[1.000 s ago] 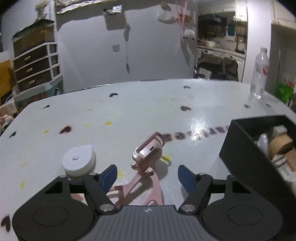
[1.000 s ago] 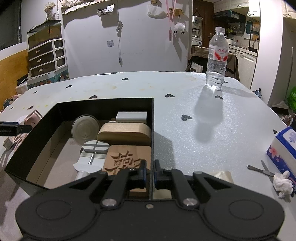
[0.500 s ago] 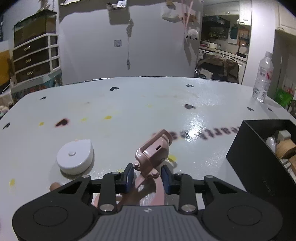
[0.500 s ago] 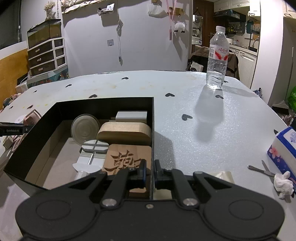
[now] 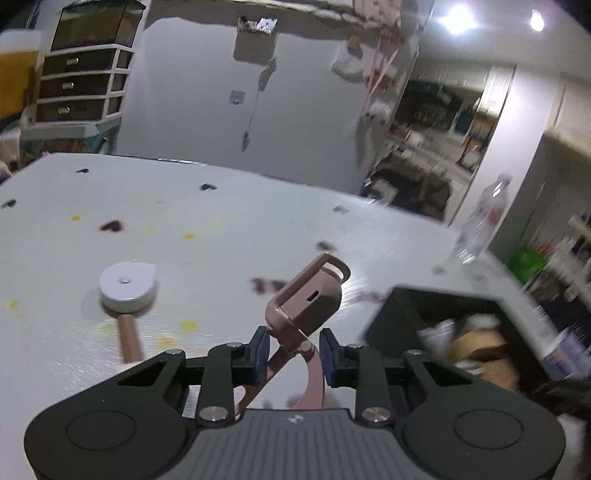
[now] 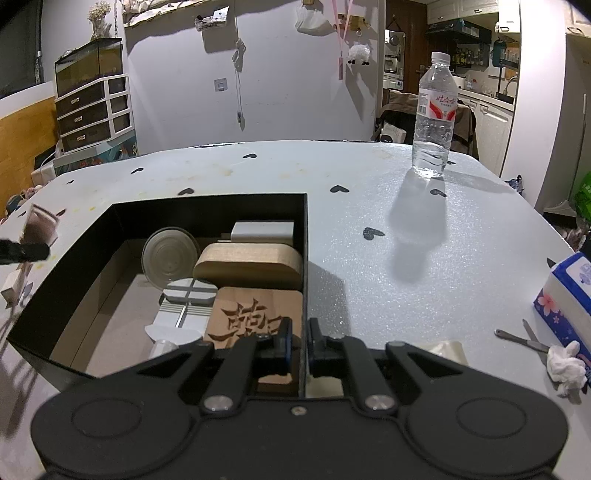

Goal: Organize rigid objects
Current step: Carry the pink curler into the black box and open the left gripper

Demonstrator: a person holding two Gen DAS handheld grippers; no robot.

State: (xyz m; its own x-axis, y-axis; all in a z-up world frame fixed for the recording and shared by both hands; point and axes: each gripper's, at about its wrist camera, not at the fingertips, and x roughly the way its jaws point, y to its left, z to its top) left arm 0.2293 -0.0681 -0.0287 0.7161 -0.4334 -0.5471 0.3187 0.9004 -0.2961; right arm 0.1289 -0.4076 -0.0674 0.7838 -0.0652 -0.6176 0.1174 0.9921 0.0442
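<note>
Left gripper (image 5: pixel 291 349): fingers just closed, clamped on pink phone holder (image 5: pixel 306 301), clear of desk (image 5: pixel 221 236).
Carry toward 3 o'clock to black box (image 6: pixel 305 236); keep level, lower into free floor beside round lid (image 6: pixel 170 258). Right gripper (image 6: pixel 298 341): fingers together on box wall; hold steady.

A pale grey wall (image 6: pixel 288 74) is standing behind the table (image 6: pixel 369 206), with small items hanging on it. A dark-fronted drawer unit (image 6: pixel 94 110) is sitting at the left, carrying a glass tank (image 6: pixel 88 64). At the right, a doorway (image 6: pixel 461 66) is opening onto kitchen cabinets. Ceiling lights (image 5: pixel 456 16) are glaring overhead.
</note>
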